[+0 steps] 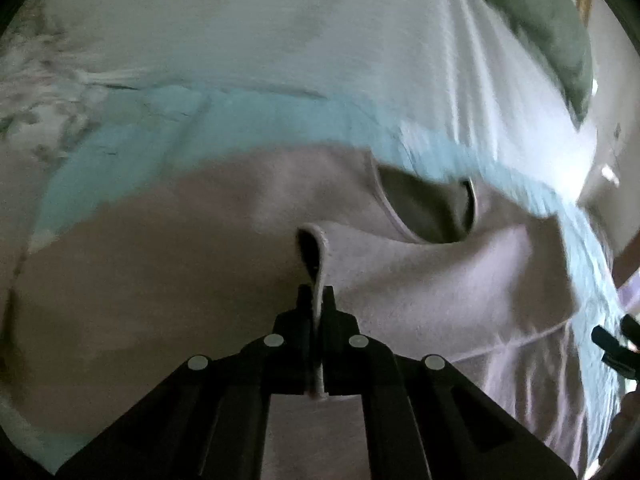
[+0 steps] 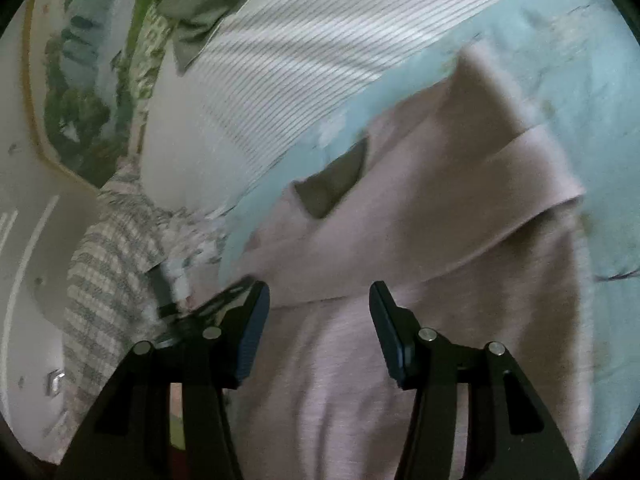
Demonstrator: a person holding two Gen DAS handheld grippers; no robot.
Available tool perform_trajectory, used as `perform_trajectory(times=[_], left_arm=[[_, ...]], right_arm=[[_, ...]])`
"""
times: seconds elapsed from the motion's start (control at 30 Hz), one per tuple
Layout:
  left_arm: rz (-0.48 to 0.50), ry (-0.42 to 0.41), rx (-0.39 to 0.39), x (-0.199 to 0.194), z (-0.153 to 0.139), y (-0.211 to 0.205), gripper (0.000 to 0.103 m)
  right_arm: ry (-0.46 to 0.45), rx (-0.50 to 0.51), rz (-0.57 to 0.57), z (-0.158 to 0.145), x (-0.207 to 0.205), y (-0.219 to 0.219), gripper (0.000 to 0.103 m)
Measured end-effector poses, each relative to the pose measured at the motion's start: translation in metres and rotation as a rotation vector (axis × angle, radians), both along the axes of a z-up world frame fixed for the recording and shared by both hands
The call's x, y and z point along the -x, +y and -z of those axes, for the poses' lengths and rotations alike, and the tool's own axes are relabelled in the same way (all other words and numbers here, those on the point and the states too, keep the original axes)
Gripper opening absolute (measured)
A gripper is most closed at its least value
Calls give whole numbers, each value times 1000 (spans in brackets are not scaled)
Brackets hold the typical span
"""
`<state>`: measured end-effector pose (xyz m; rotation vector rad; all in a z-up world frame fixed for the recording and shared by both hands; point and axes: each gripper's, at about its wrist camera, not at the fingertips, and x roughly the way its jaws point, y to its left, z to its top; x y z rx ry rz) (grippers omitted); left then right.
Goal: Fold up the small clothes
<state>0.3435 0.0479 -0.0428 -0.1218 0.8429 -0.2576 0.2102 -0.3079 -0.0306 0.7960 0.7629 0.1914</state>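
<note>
Firstly, left wrist view:
Left gripper: the left gripper (image 1: 317,294) has its jaws pressed together on a raised fold of the pink garment (image 1: 440,280), the pinched edge standing up between the fingertips.
Garment position: the pink garment spreads out from the gripper on all sides and lies on a light blue sheet (image 1: 120,136); its dark neck opening sits beyond the gripper, to the right.
Seen only here: the pinch itself, and a black tool tip at the far right edge, too cut off to identify for certain.

Right wrist view:
Right gripper: the right gripper (image 2: 318,300) is spread wide, nothing between its fingers (image 2: 252,332).
Garment position: the pink garment (image 2: 400,208) lies under and ahead of the open jaws; whether the fingertips touch it cannot be told.
Seen only here: a white ribbed cloth (image 2: 288,64) beyond the garment, a striped fabric (image 2: 104,280) left of the gripper, and a folded-over flap of the garment on the right.
</note>
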Motion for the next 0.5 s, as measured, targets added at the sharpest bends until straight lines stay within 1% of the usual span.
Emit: perform_trajectory(times=[0.07,0.2,0.27,0.37,0.47,0.5], left_arm=[[-41,-8,-3,1,-3,18,2],[-97,13,13,7,1,46,2],[-107,27,26,8,7,51,2],[-136,39,15,9,15,53,2],[-164,52,46,11,20,59,2],[-166,57,45,10,22,59,2]], right_arm=[[14,44,49,-2,4,-18,54],[52,141,120,0,0,-47,54],[95,188,140,8,-11,-62,54],[138,245,155,21,-34,-80,54],[173,255,159,33,-56,-93,54],[180,259,159,37,-62,-96,54]])
